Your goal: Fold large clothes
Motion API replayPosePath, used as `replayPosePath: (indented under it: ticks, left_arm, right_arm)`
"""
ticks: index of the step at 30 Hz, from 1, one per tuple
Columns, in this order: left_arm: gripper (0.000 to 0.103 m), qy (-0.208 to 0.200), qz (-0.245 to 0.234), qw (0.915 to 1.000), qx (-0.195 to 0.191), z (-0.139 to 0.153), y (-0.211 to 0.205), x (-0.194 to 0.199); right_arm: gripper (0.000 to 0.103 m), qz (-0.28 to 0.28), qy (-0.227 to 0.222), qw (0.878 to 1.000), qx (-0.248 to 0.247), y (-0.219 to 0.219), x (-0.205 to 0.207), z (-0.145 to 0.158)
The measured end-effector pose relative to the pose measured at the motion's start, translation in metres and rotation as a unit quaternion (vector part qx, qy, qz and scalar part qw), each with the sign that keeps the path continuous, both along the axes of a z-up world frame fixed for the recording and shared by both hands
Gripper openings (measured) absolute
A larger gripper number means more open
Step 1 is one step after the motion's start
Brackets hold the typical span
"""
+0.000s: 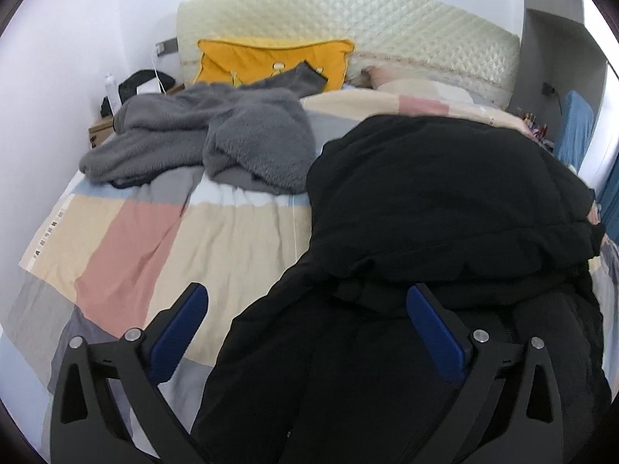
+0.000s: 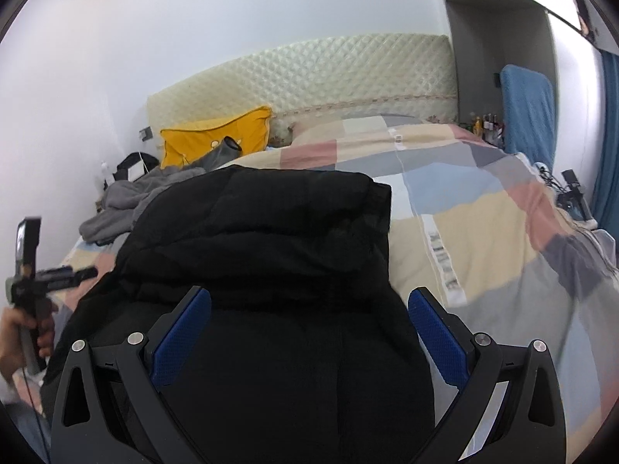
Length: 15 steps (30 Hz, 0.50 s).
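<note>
We see the black coat (image 1: 445, 208) lying bunched on the bed (image 1: 127, 239), filling the centre and lower right of the left view. Left tool (image 1: 305, 309) spread wide, gripping nothing. Right tool (image 2: 309, 309) likewise spread, over the coat. Grey fleece (image 1: 201, 139) lies upper left, beside the yellow pillow (image 1: 247, 60).

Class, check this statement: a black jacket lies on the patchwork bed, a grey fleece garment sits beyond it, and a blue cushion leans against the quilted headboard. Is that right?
One detail is wrong: the cushion against the quilted headboard is yellow, not blue, as the left wrist view shows. The black jacket does lie on the patchwork bed, with the grey fleece garment beyond it.
</note>
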<state>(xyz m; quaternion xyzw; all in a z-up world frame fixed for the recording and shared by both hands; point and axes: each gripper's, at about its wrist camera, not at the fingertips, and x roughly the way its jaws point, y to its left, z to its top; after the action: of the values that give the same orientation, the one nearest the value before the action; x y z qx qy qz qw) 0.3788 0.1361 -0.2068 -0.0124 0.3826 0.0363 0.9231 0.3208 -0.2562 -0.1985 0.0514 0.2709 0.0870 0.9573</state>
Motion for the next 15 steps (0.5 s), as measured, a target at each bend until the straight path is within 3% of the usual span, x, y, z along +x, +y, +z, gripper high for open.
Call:
replayPosePath:
  ticks: [4,12,15]
  left_arm:
    - [0.102,0.016,-0.004,0.9998,0.014,-0.016,-0.004,0.006]
    - [0.102,0.062,-0.030,0.9946,0.077,-0.057,-0.025,0.025]
    - [0.102,0.047,-0.013,0.9944,0.093,-0.058,-0.029,0.032]
  right_arm:
    - [0.099,0.015,0.014,0.999,-0.033,-0.001,0.040,-0.009]
    - [0.097,0.019,0.029,0.999,0.039,-0.025,0.084,-0.027]
    - [0.084,0.016,0.043,0.998,0.046,-0.030,0.101,-0.034]
